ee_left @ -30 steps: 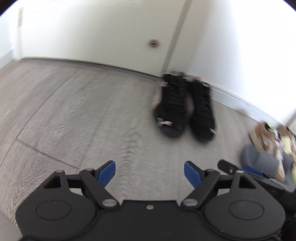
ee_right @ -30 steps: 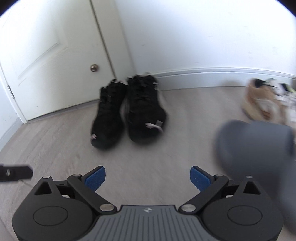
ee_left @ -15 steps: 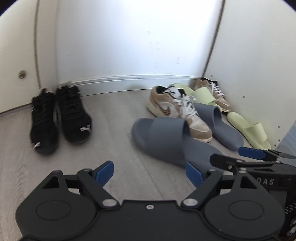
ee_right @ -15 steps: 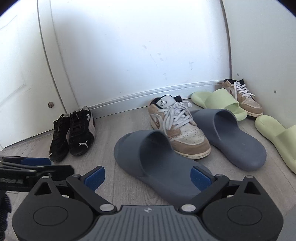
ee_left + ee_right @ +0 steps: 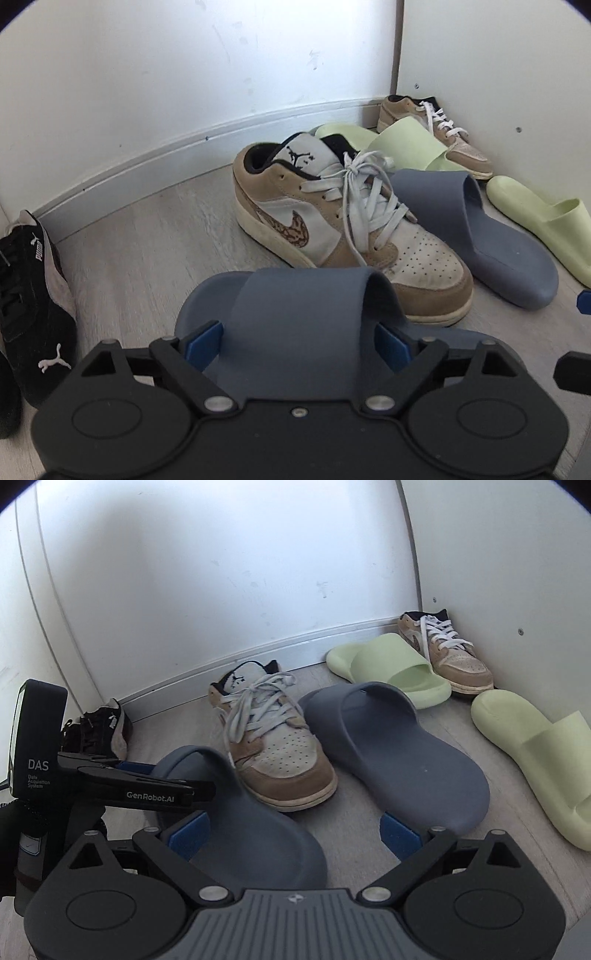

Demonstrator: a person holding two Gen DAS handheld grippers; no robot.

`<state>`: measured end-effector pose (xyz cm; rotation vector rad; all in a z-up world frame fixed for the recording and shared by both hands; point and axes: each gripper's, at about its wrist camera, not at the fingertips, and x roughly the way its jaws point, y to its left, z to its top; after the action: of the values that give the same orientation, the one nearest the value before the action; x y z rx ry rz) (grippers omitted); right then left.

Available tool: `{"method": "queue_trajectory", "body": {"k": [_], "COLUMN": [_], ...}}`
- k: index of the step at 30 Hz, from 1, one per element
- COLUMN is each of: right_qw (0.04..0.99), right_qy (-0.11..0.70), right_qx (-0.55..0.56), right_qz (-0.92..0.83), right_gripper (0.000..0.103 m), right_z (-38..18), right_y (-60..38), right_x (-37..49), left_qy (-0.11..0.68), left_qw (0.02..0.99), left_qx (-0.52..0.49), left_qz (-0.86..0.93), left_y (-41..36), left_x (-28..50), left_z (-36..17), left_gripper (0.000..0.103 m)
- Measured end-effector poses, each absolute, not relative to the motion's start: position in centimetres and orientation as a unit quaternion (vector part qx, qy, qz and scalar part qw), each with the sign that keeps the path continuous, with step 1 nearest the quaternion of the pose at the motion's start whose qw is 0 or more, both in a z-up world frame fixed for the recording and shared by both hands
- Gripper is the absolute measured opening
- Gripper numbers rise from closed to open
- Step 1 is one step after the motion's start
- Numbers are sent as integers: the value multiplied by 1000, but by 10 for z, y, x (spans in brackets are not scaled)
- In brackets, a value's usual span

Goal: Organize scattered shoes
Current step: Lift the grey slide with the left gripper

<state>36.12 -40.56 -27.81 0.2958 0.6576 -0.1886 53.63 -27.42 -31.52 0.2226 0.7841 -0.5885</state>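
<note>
A grey slide (image 5: pixel 306 314) lies right in front of my left gripper (image 5: pixel 298 344), which is open with its blue pads on either side of the slide's strap. Its twin grey slide (image 5: pixel 399 757) lies to the right, past a tan and white sneaker (image 5: pixel 280 753). My right gripper (image 5: pixel 294 832) is open and holds nothing; it hovers low between the two grey slides. In the right wrist view the left gripper (image 5: pixel 177 782) shows at the near slide (image 5: pixel 240 812). Two pale green slides (image 5: pixel 391 668) (image 5: pixel 535 757) and a second tan sneaker (image 5: pixel 447 653) sit in the corner.
A pair of black sneakers (image 5: pixel 33 295) stands at the left by the white baseboard (image 5: pixel 166 162). White walls close the corner behind and to the right. Bare grey wood floor (image 5: pixel 147 243) shows between the black pair and the tan sneaker.
Both views swung right, from the black sneakers by the door to the scattered pile, and moved in close. My left gripper now straddles the near grey slide's strap.
</note>
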Motion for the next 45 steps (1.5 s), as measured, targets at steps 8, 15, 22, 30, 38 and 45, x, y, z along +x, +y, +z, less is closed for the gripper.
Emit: {"method": "queue_trajectory", "body": {"k": [8, 15, 22, 30, 38, 45], "right_qw": [930, 932, 931, 938, 926, 923], "right_qy": [325, 328, 331, 309, 270, 253], "right_qx": [148, 138, 146, 138, 172, 182], "right_qz": [-92, -74, -49, -72, -200, -226], "right_gripper": [99, 99, 99, 99, 99, 99], "right_z": [-281, -279, -279, -270, -267, -264], "right_y": [-406, -385, -359, -366, -454, -502], "right_x": [361, 364, 372, 372, 363, 355], "left_qy": [382, 414, 469, 352, 253, 180], "left_qw": [907, 910, 880, 932, 911, 874], "left_qx": [40, -22, -38, 67, 189, 280], "left_qz": [-174, -4, 61, -55, -265, -355], "left_y": [-232, -121, -59, -115, -274, -407], "left_x": [538, 509, 472, 425, 435, 474], "left_z": [-315, -313, -312, -250, -245, -261], "left_gripper": [72, 71, 80, 90, 91, 91]}}
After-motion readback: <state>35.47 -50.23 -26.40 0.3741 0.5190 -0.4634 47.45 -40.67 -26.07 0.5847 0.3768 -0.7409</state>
